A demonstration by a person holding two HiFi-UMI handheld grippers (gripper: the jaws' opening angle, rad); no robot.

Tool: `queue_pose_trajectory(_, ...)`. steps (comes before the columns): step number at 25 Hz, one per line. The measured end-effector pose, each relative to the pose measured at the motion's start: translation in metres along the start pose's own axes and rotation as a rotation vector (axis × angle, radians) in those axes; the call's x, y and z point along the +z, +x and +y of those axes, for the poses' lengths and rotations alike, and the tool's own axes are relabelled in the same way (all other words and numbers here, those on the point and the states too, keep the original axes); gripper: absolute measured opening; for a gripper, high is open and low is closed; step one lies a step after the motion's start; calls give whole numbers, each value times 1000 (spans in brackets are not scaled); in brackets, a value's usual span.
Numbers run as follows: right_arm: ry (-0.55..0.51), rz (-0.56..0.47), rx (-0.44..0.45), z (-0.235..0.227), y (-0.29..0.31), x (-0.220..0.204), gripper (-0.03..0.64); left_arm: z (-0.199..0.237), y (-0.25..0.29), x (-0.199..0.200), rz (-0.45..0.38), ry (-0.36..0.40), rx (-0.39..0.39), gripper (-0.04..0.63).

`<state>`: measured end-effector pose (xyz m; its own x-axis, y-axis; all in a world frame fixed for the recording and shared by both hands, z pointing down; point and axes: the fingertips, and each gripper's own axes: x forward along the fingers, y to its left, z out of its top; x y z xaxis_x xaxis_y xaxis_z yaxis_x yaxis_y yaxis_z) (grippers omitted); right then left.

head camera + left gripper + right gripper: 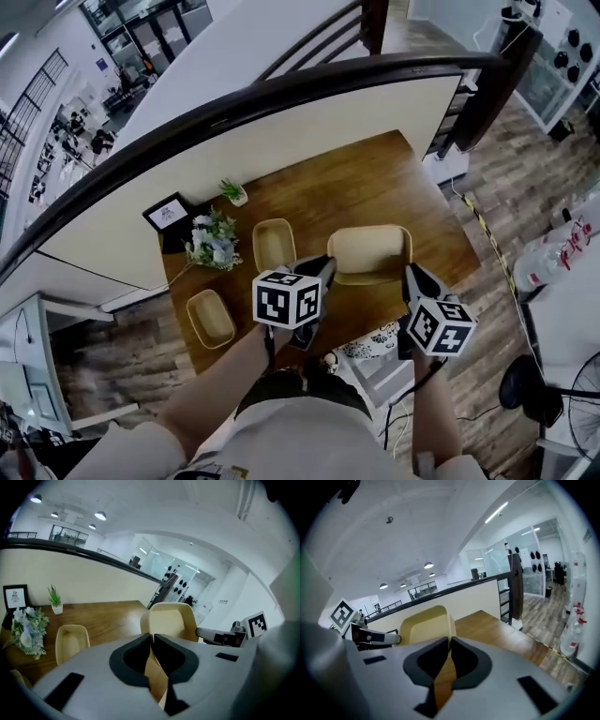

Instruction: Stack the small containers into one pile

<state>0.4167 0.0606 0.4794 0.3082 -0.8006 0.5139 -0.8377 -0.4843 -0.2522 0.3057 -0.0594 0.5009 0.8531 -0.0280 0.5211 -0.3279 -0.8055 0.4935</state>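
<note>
Left gripper (153,635): jaws nearly together, pinched on the thin left rim of the big container (368,248). Right gripper (450,637): same, jaws closed down on the opposite rim, right side. The big container hangs btwn the two grippers over the near-right part of the table (356,183). It looks raised off the wood, but can't be sure from these views.

Other task items, both on the table:
- mid container (274,244): just left of the big one, open side up. The left gripper's body sits btwn them in the head view.
- small container (211,319): near-left corner, well apart from the other two, close to the table edge.

Around:
- flowers (214,241) lie just beside the mid container's left side, v. close, maybe touching. They sit btwn it and the picture frame (167,214).
- potted plant (234,192), small, in a white pot, at the back edge behind the flowers.
- frame stands at the back-left corner, facing in.
- low white wall w/ dark railing (281,89) runs along the far side of the table.

The person's forearms reach in from the bottom of the head view, one to each gripper.
</note>
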Motion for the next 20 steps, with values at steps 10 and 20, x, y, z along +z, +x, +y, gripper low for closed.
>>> queue_pose_trajectory(10,-110,-70,133,108,-43,35,26,13,-119,26,-147,-10,38,26)
queue_pose_trajectory(20,-135,-47,195,146,-42,29,26,34,-154,17,-169,-42,84,25)
